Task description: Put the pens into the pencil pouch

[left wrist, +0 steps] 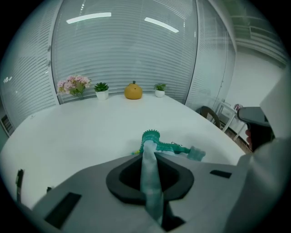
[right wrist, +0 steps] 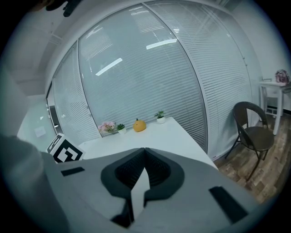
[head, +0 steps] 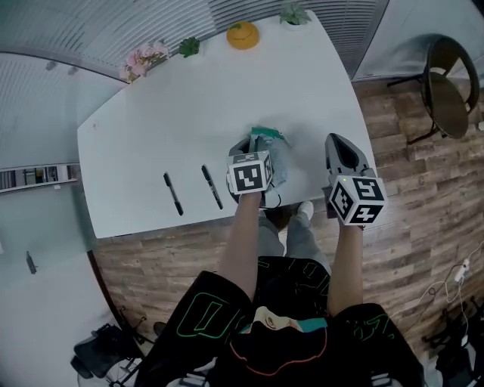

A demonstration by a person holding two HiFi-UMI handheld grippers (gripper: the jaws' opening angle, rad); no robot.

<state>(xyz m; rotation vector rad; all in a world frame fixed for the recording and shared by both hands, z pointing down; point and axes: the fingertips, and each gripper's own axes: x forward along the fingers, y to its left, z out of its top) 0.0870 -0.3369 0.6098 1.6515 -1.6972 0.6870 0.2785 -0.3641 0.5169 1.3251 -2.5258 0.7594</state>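
Observation:
A pale teal pencil pouch [head: 278, 160] lies on the white table [head: 189, 113], near the front edge. My left gripper [head: 253, 143] is over it, jaws pinched on a fold of the pouch fabric [left wrist: 150, 170]. The pouch's green toothed trim [left wrist: 169, 146] shows just beyond the jaws. Two black pens [head: 173, 193] [head: 212, 187] lie side by side to the left of the pouch, apart from it. One pen [left wrist: 19, 181] shows at the left edge of the left gripper view. My right gripper [head: 342, 142] hovers at the table's right edge, shut [right wrist: 144, 151] and holding nothing.
Along the table's far edge stand an orange ornament [head: 243, 35], pink flowers [head: 144, 59] and two small potted plants [head: 189, 47] [head: 293, 13]. A brown chair [head: 446, 87] stands on the wood floor to the right. Glass walls with blinds lie behind the table.

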